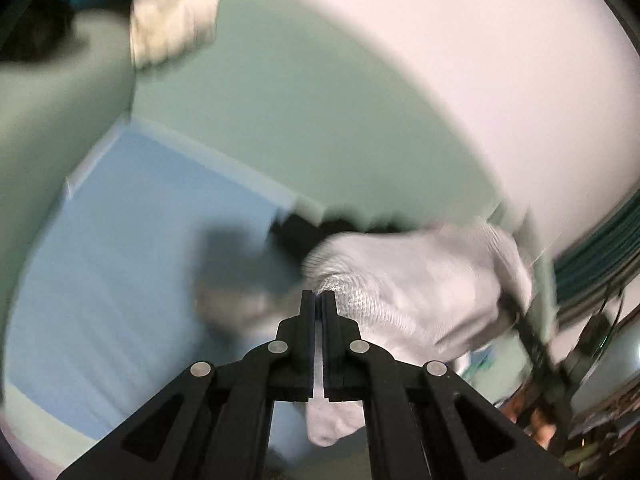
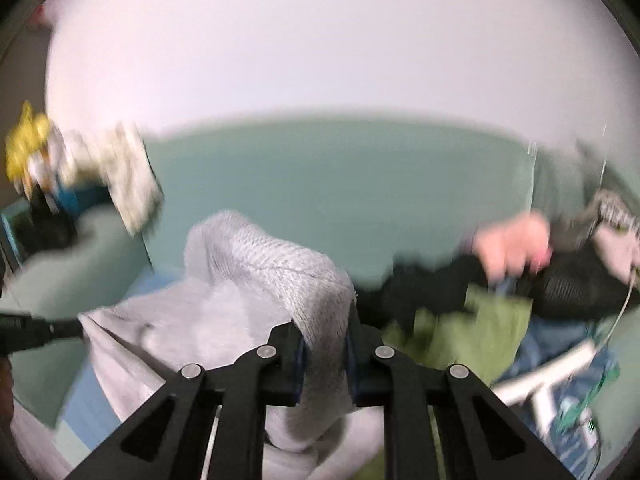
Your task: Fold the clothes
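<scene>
Nearest to me, my left gripper (image 1: 319, 304) has its black fingers pressed almost together on a thin edge of the pale grey knitted garment (image 1: 404, 296), a strip of the fabric showing in the narrow slit between them and a rounded end hanging below. My right gripper (image 2: 323, 332) has its jaws set wider, pinching a thick ribbed fold of the same pale grey knit (image 2: 264, 272), which bulges up between the fingers and spills down beneath them. The garment is lifted, stretched between my two grips above the light blue flat mat (image 1: 132, 248), which lies near and to the left in the left wrist view. Just beyond the cloth in the right wrist view sits a crumpled olive green cloth (image 2: 460, 328) with a dark black garment (image 2: 568, 284) behind it to the right, and a blurred hand (image 2: 508, 244) resting on that black fabric. Farther off stretches the muted green surface (image 2: 340, 184). At the far left lies a patterned cream cloth (image 2: 128, 176) beside something yellow (image 2: 26, 148), too blurred to identify. Behind everything rises a plain white wall (image 2: 320, 40).
</scene>
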{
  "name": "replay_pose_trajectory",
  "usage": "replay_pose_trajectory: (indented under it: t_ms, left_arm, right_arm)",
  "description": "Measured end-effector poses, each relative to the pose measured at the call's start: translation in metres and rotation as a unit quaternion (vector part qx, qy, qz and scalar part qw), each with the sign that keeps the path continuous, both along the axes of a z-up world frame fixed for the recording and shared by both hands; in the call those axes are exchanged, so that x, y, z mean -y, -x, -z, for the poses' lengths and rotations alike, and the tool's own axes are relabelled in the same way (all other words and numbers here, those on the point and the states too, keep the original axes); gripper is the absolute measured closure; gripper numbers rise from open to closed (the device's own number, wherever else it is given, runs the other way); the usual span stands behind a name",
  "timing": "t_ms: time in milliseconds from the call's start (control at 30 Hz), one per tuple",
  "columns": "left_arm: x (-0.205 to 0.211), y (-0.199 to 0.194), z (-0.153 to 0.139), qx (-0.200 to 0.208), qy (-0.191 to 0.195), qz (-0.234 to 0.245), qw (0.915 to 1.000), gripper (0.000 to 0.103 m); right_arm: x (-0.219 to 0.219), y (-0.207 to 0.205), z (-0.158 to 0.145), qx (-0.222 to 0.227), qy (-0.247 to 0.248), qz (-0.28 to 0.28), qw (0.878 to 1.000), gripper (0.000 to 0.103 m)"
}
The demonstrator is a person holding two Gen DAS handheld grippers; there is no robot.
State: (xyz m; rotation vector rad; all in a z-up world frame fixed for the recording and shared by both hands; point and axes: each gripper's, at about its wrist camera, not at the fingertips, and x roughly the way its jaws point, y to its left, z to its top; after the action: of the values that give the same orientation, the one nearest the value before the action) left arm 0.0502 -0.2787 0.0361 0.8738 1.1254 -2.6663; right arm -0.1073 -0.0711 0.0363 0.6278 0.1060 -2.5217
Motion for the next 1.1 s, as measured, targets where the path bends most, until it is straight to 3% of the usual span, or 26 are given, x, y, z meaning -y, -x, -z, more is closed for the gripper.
replay_pose_trajectory:
  t_ms: [67,200,333,367,433,467,500,533,633,700,733,867,933,967,1000,1033,1100]
  left_arm:
    - [0.021,-0.035,-0.057,-0.055,0.018,-0.028,0.9979,0.103]
    - [0.033,-0.077,-0.119,-0.102,0.035,-0.031,0.9937,0.103]
    - [0.044,-0.116,-0.176,-0.140,0.047,-0.027,0.9887,0.103]
    - [0.040,-0.106,-0.163,-0.108,0.019,0.013,0.9938,0.103]
    - [0.028,-0.082,-0.128,-0.046,-0.040,0.074,0.9954,0.099]
    - [0.020,-0.065,-0.104,-0.013,-0.076,0.093,0.9927,0.081]
    - [0.012,-0.048,-0.080,0.021,-0.112,0.111,0.9872,0.049]
    - [0.004,-0.032,-0.059,0.049,-0.147,0.128,0.9797,0.038]
    - [-0.011,-0.011,-0.034,0.049,-0.225,0.145,0.9623,0.033]
    - [-0.014,-0.007,-0.027,0.053,-0.264,0.112,0.9566,0.031]
    - [-0.014,-0.006,-0.021,0.068,-0.272,0.088,0.9557,0.031]
    - [-0.030,0.000,0.006,0.133,-0.304,0.082,0.9397,0.031]
    - [-0.030,0.004,0.017,0.144,-0.304,0.081,0.9382,0.033]
    - [-0.027,0.007,0.024,0.144,-0.304,0.070,0.9393,0.040]
    - [-0.020,0.008,0.031,0.138,-0.314,0.051,0.9380,0.056]
    - [-0.015,0.012,0.035,0.135,-0.317,0.041,0.9379,0.063]
    - [-0.001,0.015,0.036,0.127,-0.290,0.020,0.9483,0.098]
  right_arm:
    - [-0.013,-0.025,-0.050,-0.015,0.050,-0.019,0.998,0.087]
    - [-0.027,-0.065,-0.122,-0.067,0.112,-0.036,0.991,0.087]
    - [-0.007,-0.084,-0.146,-0.082,0.087,-0.049,0.992,0.087]
    - [0.000,-0.087,-0.142,-0.080,0.079,-0.050,0.992,0.087]
    - [0.012,-0.087,-0.130,-0.069,0.070,-0.055,0.994,0.087]
    - [0.016,-0.086,-0.125,-0.064,0.066,-0.055,0.994,0.087]
    - [0.021,-0.085,-0.120,-0.058,0.063,-0.056,0.995,0.087]
    - [0.027,-0.084,-0.116,-0.053,0.056,-0.057,0.995,0.087]
    - [0.044,-0.084,-0.108,-0.050,0.025,-0.063,0.996,0.087]
    - [0.051,-0.083,-0.103,-0.056,0.005,-0.064,0.996,0.087]
    - [0.056,-0.084,-0.101,-0.058,-0.004,-0.066,0.996,0.087]
    - [0.073,-0.089,-0.094,-0.070,-0.029,-0.070,0.995,0.087]
    - [0.080,-0.092,-0.088,-0.072,-0.038,-0.075,0.994,0.087]
    - [0.082,-0.096,-0.086,-0.073,-0.041,-0.080,0.993,0.087]
    - [0.083,-0.099,-0.085,-0.074,-0.043,-0.083,0.993,0.087]
    - [0.084,-0.102,-0.085,-0.076,-0.043,-0.086,0.992,0.087]
    - [0.084,-0.106,-0.086,-0.080,-0.043,-0.087,0.992,0.087]
